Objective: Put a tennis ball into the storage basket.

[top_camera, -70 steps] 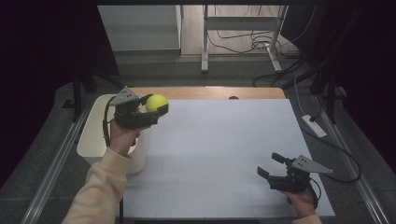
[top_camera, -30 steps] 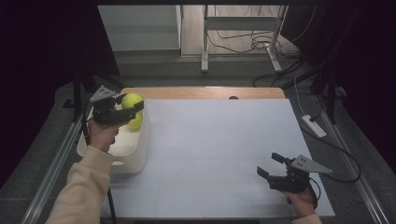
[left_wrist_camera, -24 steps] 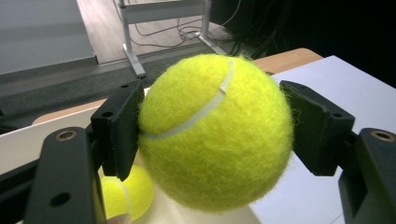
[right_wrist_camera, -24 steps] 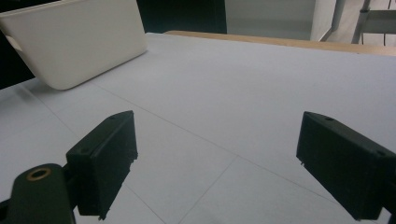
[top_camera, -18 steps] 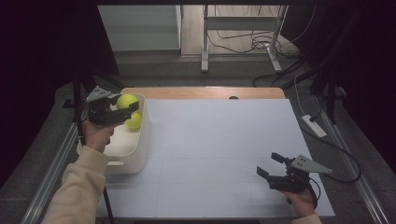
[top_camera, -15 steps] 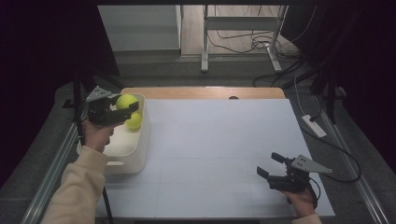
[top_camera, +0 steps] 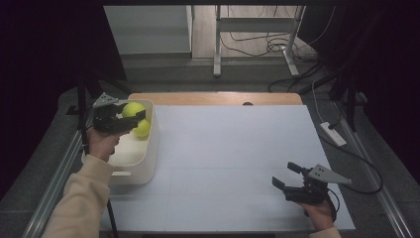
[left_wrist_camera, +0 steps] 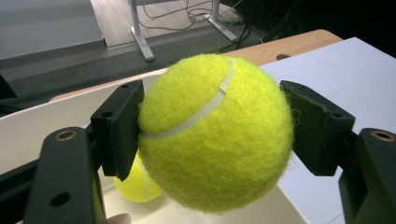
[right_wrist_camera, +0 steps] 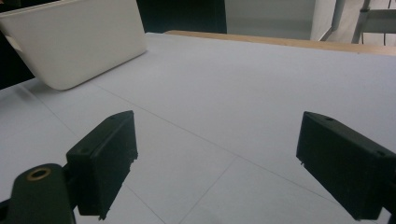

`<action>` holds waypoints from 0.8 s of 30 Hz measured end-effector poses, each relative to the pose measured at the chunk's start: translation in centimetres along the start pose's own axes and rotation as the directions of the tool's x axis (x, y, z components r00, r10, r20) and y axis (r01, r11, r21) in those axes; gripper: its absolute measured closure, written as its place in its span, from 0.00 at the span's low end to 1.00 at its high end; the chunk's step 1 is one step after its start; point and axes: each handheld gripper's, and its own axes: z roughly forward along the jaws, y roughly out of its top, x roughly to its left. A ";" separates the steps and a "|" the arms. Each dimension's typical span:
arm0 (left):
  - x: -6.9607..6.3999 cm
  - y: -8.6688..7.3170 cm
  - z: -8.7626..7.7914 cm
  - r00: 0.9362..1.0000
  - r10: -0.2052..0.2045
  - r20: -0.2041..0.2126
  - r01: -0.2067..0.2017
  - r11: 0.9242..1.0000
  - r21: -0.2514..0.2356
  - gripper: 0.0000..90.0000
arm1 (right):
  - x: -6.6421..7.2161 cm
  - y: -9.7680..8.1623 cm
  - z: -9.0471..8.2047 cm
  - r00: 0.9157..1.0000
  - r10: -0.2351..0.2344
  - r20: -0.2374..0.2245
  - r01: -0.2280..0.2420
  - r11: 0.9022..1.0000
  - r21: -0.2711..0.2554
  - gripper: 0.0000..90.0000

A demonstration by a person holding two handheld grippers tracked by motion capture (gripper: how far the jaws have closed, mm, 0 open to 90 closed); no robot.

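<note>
Left tool (top_camera: 130, 119) clamped on tennis ball (left_wrist_camera: 215, 133), over white bin (top_camera: 147, 153)

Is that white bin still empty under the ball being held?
No, a second tennis ball already lies inside the white bin, beneath the held tennis ball clamped in the left hand-held gripper.

Tennis ball (left_wrist_camera: 215, 133) between the pads (left_wrist_camera: 119, 128) of the left gripper (top_camera: 130, 120): fuzzy yellow felt, with a smooth pale seam curving across it. The pads are looking like matt black plastic, with brass-coloured rivets showing behind them. Below the fingers, a tub (top_camera: 148, 148) of smooth cream plastic is showing a soft sheen. Ahead of the right gripper (top_camera: 286, 175) fingers (right_wrist_camera: 105, 156), the table (right_wrist_camera: 243, 88) is looking matt white, edged in pale wood.
</note>
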 end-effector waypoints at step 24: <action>1.0 -1.1 1.6 1.000 -0.009 -0.007 0.010 0.990 0.144 0.29 | 0.0 -0.1 0.1 1.000 -0.001 -0.001 0.002 1.000 0.005 0.14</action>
